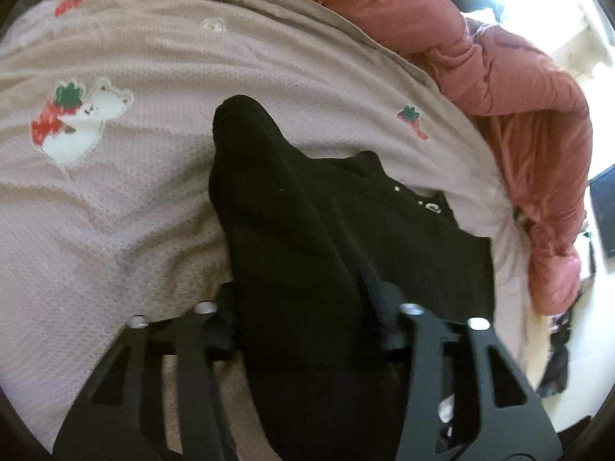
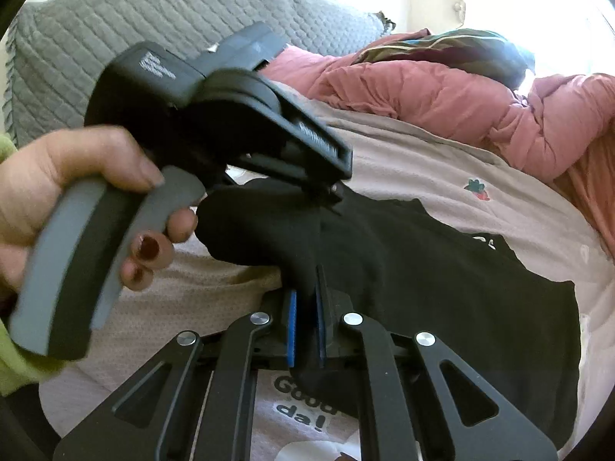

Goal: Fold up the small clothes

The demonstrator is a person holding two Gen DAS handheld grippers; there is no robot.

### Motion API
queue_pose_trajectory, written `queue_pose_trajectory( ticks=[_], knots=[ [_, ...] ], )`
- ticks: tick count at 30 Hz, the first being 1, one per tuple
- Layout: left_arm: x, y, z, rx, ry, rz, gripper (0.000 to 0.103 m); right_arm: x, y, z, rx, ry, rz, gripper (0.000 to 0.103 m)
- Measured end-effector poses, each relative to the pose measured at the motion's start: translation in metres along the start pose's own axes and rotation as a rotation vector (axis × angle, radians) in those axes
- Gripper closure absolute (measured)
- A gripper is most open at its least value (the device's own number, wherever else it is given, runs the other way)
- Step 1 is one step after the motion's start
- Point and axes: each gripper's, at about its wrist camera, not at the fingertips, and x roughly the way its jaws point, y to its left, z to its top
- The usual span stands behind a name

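A pale pink waffle-knit bedspread (image 1: 161,199) printed with bears and strawberries covers the bed, with a rumpled salmon-pink quilt (image 1: 511,88) heaped along its far edge and a grey quilted cover (image 2: 115,27) beyond. On the spread lies the black garment (image 2: 442,269), small, matte, with a few white letters near one edge. Most of it lies flat towards the right; a gathered ridge rises from it, its long axis running from the grippers away towards the quilt. The right gripper (image 2: 305,322) pinches that ridge between its blue pads (image 2: 292,326), jaws narrow. The left gripper (image 1: 307,330), held by the left hand (image 2: 57,192), is clamped on the same fold, its fingers buried in cloth
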Motion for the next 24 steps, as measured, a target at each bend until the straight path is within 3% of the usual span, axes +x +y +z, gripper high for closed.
queue_pose_trajectory(
  ticks=[4, 11, 16, 24],
  knots=[
    [-0.014, -0.016, 0.0, 0.021, -0.044, -0.004, 0.085, -0.013, -0.009, 0.0, 0.023, -0.036, -0.004, 0.097],
    [-0.042, -0.076, -0.008, 0.099, -0.113, -0.086, 0.088, -0.053, -0.044, -0.006, 0.12, -0.105, -0.036, 0.097],
    [-0.044, -0.126, -0.019, 0.153, -0.114, -0.137, 0.088, -0.08, -0.075, -0.019, 0.207, -0.133, -0.053, 0.097],
    [-0.022, -0.2, -0.047, 0.244, -0.083, -0.15, 0.088, -0.108, -0.11, -0.055, 0.303, -0.148, -0.073, 0.097]
  ],
)
